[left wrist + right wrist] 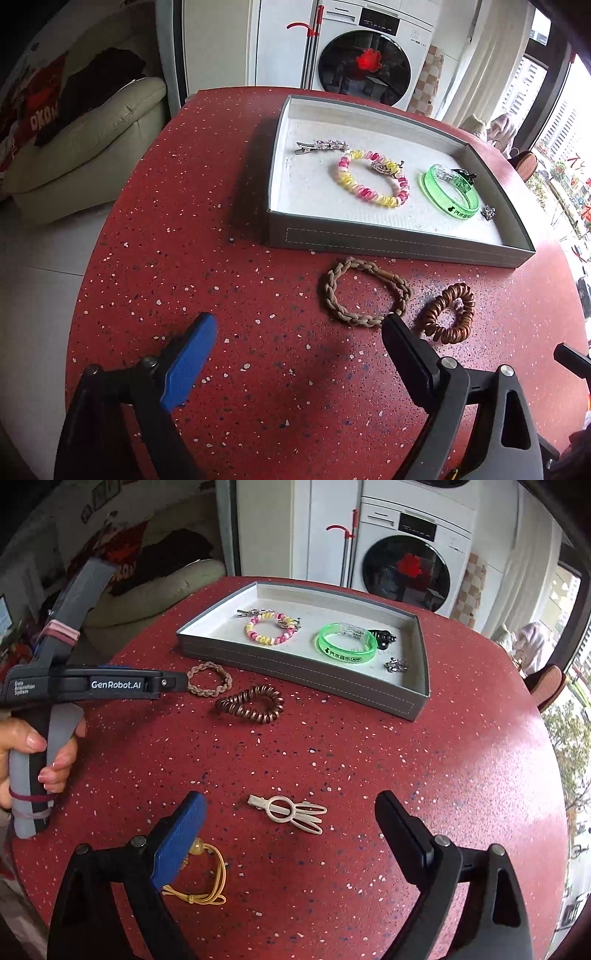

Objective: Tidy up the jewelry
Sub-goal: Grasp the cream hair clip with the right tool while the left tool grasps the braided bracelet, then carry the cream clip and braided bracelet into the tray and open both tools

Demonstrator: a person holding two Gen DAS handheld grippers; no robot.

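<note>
Braided tan bracelet (pixel 367 291), coiled copper hair tie (pixel 448 313)

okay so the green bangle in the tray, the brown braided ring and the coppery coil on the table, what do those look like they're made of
Green bangle: looks like translucent plastic or silicone; light passes through it, and it carries printed lettering.
Braided ring: seems to be matte tan cord or fabric, with visible plaited strands.
Coppery coil: probably glossy plastic spiral with a metallic-brown finish; the shine could also suggest metal, so I cannot be sure.
</note>
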